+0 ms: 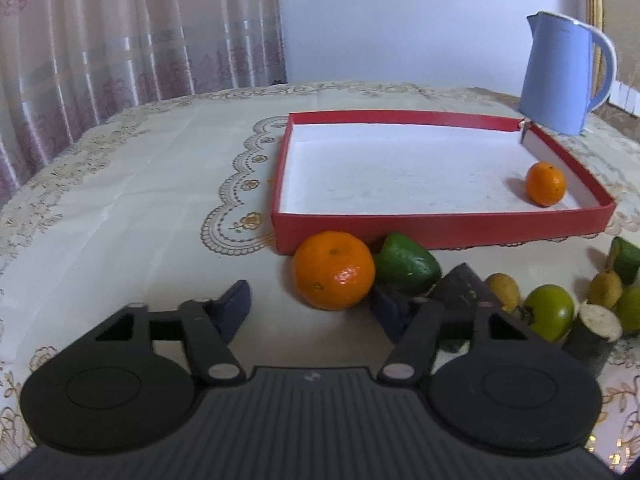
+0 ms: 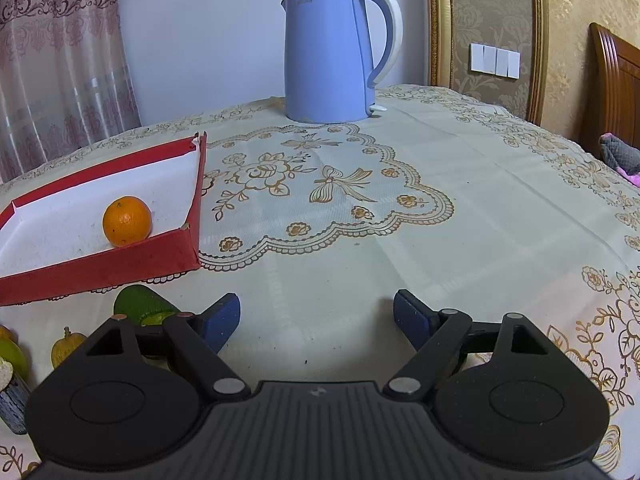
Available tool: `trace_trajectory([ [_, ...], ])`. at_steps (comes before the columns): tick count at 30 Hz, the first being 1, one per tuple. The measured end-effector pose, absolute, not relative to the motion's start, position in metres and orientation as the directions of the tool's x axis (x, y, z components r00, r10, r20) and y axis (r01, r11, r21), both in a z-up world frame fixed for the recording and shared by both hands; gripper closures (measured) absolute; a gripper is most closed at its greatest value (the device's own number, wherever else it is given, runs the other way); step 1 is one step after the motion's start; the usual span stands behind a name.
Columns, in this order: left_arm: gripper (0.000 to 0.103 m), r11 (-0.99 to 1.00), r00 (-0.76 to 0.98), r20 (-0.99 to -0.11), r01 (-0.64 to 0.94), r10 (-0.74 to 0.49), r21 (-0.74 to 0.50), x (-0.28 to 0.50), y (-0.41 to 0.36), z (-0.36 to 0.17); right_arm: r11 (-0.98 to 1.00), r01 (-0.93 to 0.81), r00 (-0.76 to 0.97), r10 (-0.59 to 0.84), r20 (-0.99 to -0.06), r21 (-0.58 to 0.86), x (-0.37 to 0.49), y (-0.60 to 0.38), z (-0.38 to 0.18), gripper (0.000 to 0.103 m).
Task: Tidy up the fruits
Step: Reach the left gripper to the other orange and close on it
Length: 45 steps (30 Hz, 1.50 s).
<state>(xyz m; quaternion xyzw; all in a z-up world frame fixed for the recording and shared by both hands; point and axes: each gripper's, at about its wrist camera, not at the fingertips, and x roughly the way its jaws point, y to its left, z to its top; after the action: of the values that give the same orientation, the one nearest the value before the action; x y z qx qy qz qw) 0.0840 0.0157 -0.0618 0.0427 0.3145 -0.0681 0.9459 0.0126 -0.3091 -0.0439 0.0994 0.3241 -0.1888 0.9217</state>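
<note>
1 orange (image 1: 545,183) inside red box (image 1: 440,227)

Black ribbed grippers, silver pivots, blue-padded jaws

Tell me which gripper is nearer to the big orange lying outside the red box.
Left. The left gripper is open with the big orange just ahead between its fingertips. The right gripper is open over bare tablecloth, right of the red box; that orange is outside its view.
</note>
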Motion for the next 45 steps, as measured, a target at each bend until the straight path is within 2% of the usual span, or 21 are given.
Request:
trace_trajectory([
  [3,0.064,0.983,0.788,-0.599,0.181,-0.146,-0.001,0.082,0.016,-0.061,0.909,0.412,0.719,-0.284,-0.635,0.061,0.013,-0.309,-0.044,0.019],
  [7,0.066,0.982,0.795,-0.590,0.188,-0.139,0.021,0.079,0.011,-0.062,0.909,0.412,0.718,-0.284,-0.635,0.060,0.013,-0.309,-0.044,0.019],
  [18,0.069,0.988,0.837,-0.529,0.155,-0.140,-0.016,0.068,0.023,-0.046,0.909,0.413,0.718,-0.284,-0.635,0.060,0.013,-0.309,-0.044,0.019],
  [19,0.076,0.988,0.842,-0.522,0.156,-0.138,-0.010,0.068,0.022,-0.043,0.909,0.412,0.718,-0.284,-0.635,0.059,0.013,-0.309,-0.044,0.019],
  [20,0.078,0.987,0.847,-0.514,0.159,-0.139,-0.005,0.068,0.021,-0.040,0.909,0.412,0.718,-0.284,-0.635,0.059,0.013,-0.309,-0.044,0.019],
  [21,0.089,0.987,0.851,-0.508,0.160,-0.135,0.005,0.069,0.020,-0.037,0.909,0.412,0.718,-0.284,-0.635,0.059,0.013,-0.309,-0.044,0.019],
  [22,0.092,0.987,0.855,-0.504,0.161,-0.127,0.025,0.071,0.018,-0.035,0.909,0.412,0.718,-0.285,-0.636,0.058,0.013,-0.309,-0.044,0.019],
  [24,0.092,0.985,0.858,-0.504,0.155,-0.099,0.070,0.076,0.014,-0.033,0.909,0.412,0.718,-0.284,-0.636,0.059,0.013,-0.309,-0.044,0.019],
  [26,0.092,0.984,0.853,-0.508,0.169,-0.120,0.051,0.076,0.018,-0.033,0.909,0.412,0.719,-0.283,-0.635,0.061,0.012,-0.309,-0.044,0.019],
  [29,0.087,0.987,0.856,-0.498,0.163,-0.140,0.003,0.069,0.029,-0.031,0.909,0.412,0.718,-0.285,-0.635,0.058,0.013,-0.308,-0.044,0.019],
  [30,0.071,0.986,0.855,-0.498,0.167,-0.147,-0.004,0.067,0.032,-0.031,0.909,0.412,0.717,-0.286,-0.636,0.056,0.013,-0.308,-0.044,0.019],
  [31,0.048,0.986,0.854,-0.499,0.166,-0.147,-0.007,0.066,0.033,-0.031,0.909,0.412,0.717,-0.286,-0.636,0.056,0.013,-0.308,-0.044,0.019],
  [33,0.022,0.989,0.870,-0.473,0.149,-0.140,-0.018,0.061,0.037,-0.031,0.910,0.412,0.717,-0.285,-0.636,0.056,0.013,-0.308,-0.045,0.019],
  [34,0.018,0.989,0.881,-0.451,0.149,-0.142,-0.021,0.058,0.038,-0.031,0.910,0.412,0.717,-0.285,-0.636,0.056,0.013,-0.308,-0.045,0.019],
  [37,0.012,0.985,0.883,-0.442,0.172,-0.157,-0.006,0.056,0.034,-0.029,0.910,0.412,0.717,-0.286,-0.636,0.055,0.013,-0.308,-0.045,0.019],
  [40,0.014,0.984,0.890,-0.439,0.168,-0.125,0.062,0.057,0.024,-0.032,0.910,0.412,0.716,-0.287,-0.637,0.052,0.013,-0.308,-0.045,0.019],
  [42,0.022,0.982,0.887,-0.451,0.158,-0.094,0.105,0.060,0.019,-0.037,0.910,0.411,0.716,-0.287,-0.637,0.053,0.013,-0.308,-0.045,0.019],
  [45,0.036,0.983,0.867,-0.491,0.152,-0.085,0.098,0.067,0.018,-0.045,0.910,0.411,0.715,-0.288,-0.637,0.050,0.014,-0.308,-0.045,0.019],
])
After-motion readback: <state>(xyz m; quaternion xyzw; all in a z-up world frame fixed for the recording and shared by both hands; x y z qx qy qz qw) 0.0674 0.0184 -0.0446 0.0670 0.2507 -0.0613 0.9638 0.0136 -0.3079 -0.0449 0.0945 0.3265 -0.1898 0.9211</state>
